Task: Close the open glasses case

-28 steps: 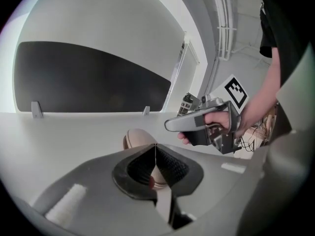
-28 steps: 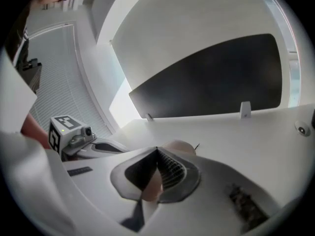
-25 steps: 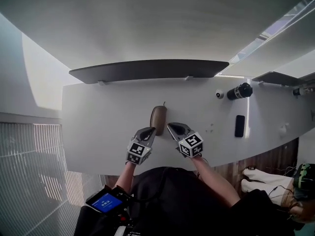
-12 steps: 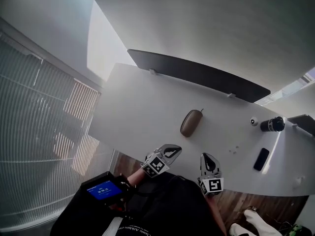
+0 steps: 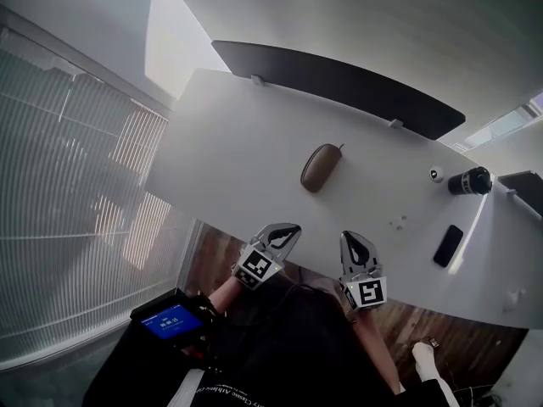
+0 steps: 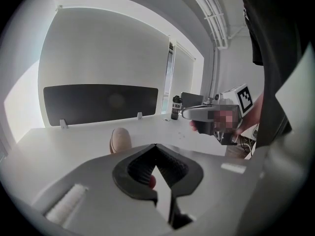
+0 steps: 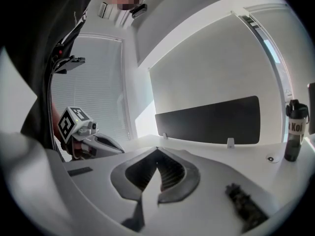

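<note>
A brown oval glasses case (image 5: 321, 167) lies on the white desk (image 5: 237, 151), its lid down as far as I can see. In the left gripper view the case (image 6: 120, 139) sits well beyond the jaws. My left gripper (image 5: 292, 227) hangs at the desk's near edge, shut and empty, its jaws meeting in a point (image 6: 156, 146). My right gripper (image 5: 347, 236) is beside it, also shut with nothing held (image 7: 157, 150). Both are a good way short of the case.
At the desk's right end stand a dark bottle (image 5: 469, 181) and a small white round thing (image 5: 436, 175), with a black phone (image 5: 447, 245) nearer. A dark panel (image 5: 339, 83) lines the far edge. Window blinds (image 5: 76, 185) fill the left. A blue-screened device (image 5: 170, 322) sits at the person's waist.
Both grippers have drawn back from the case to the desk's near edge. The head view has swung left and now takes in the blinds.
</note>
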Demonstrator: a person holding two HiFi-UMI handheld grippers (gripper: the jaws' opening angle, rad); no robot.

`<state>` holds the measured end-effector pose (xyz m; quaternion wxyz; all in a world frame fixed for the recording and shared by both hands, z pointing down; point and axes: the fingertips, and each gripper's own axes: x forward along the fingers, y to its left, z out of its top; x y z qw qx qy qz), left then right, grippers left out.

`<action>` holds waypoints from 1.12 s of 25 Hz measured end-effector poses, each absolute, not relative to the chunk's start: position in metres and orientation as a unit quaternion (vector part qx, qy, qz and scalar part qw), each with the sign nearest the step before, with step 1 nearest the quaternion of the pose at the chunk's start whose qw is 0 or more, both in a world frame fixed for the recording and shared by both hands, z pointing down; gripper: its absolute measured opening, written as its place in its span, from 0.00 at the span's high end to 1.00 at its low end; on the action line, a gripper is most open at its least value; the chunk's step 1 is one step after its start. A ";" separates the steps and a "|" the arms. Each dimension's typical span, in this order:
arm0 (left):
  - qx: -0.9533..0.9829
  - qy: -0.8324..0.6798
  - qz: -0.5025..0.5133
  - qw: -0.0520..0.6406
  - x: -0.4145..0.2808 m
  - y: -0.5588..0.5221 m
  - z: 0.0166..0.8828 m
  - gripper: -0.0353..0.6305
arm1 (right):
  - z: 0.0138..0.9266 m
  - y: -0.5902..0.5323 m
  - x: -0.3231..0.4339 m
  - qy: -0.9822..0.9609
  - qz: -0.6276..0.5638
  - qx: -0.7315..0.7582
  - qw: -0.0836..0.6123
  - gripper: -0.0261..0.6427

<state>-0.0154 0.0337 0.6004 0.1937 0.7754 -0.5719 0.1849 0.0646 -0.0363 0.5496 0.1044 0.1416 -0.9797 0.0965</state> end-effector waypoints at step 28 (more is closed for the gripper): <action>0.858 -0.497 0.090 0.090 -0.011 0.173 0.550 0.94 | 0.536 0.147 0.057 -0.952 0.055 0.266 0.143 0.95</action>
